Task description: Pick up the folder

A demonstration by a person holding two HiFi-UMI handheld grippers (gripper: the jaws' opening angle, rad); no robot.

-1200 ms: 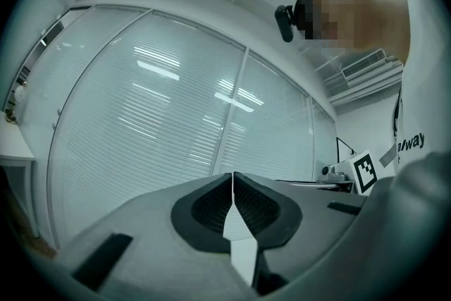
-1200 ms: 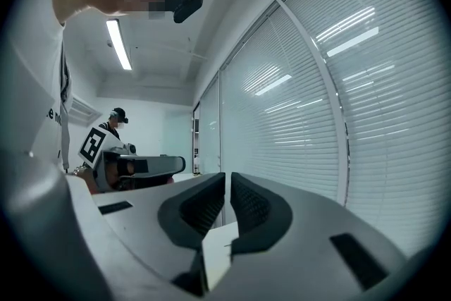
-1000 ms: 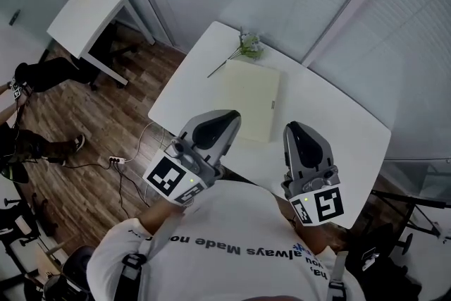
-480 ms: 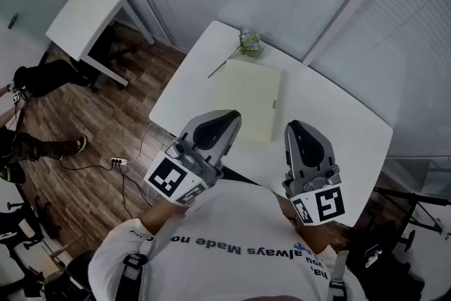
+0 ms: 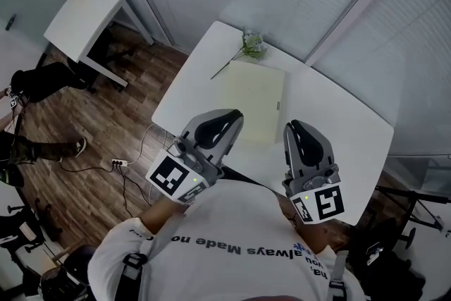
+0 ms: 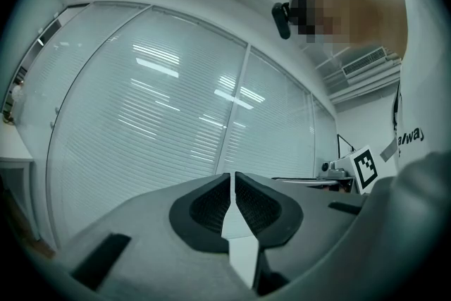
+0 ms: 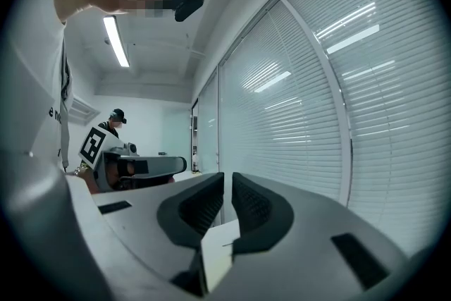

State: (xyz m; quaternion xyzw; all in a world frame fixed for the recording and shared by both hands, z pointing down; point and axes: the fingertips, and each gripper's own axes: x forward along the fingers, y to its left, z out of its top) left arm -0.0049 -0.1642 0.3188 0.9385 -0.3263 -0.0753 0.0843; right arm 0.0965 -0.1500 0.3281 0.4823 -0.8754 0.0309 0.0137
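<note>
The flat, pale cream folder (image 5: 250, 101) lies untouched on the white desk (image 5: 338, 123). The left gripper (image 5: 227, 122) and right gripper (image 5: 299, 134) hover level near its front edge, jaws closed on nothing, probably awaiting the reach.

A pale folder (image 5: 252, 102) lies flat on the white table (image 5: 338, 116), with a flower sprig (image 5: 250, 47) at its far edge. The left gripper (image 5: 224, 122) and right gripper (image 5: 299, 132) hover over the table's near edge. A desk (image 5: 81, 17) stands at the far left.
</note>
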